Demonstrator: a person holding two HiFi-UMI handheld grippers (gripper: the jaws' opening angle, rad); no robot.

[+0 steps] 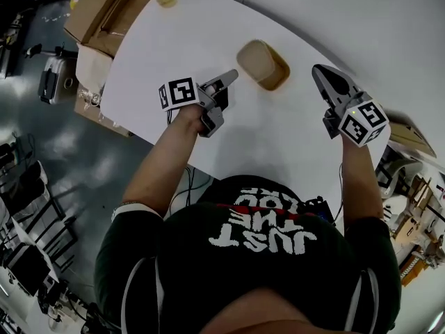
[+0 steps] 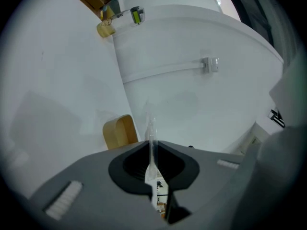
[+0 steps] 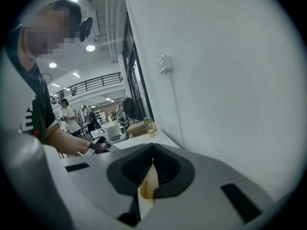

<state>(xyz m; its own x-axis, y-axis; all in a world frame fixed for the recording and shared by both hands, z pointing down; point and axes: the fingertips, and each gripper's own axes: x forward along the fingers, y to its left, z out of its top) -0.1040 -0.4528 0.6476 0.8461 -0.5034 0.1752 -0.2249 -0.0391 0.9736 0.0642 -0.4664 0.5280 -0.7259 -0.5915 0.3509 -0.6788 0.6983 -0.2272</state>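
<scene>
Left gripper [image 1: 232, 75], seemingly closed, beside box [image 1: 262, 64]

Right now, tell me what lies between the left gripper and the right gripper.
A tan open box sits on the white table between the left gripper and the right gripper, nearer the left one, as the head view shows.

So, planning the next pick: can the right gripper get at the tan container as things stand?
Probably yes: only bare table lies between the right gripper and the tan container. Its fingers are shut, so they would need to open first.
</scene>
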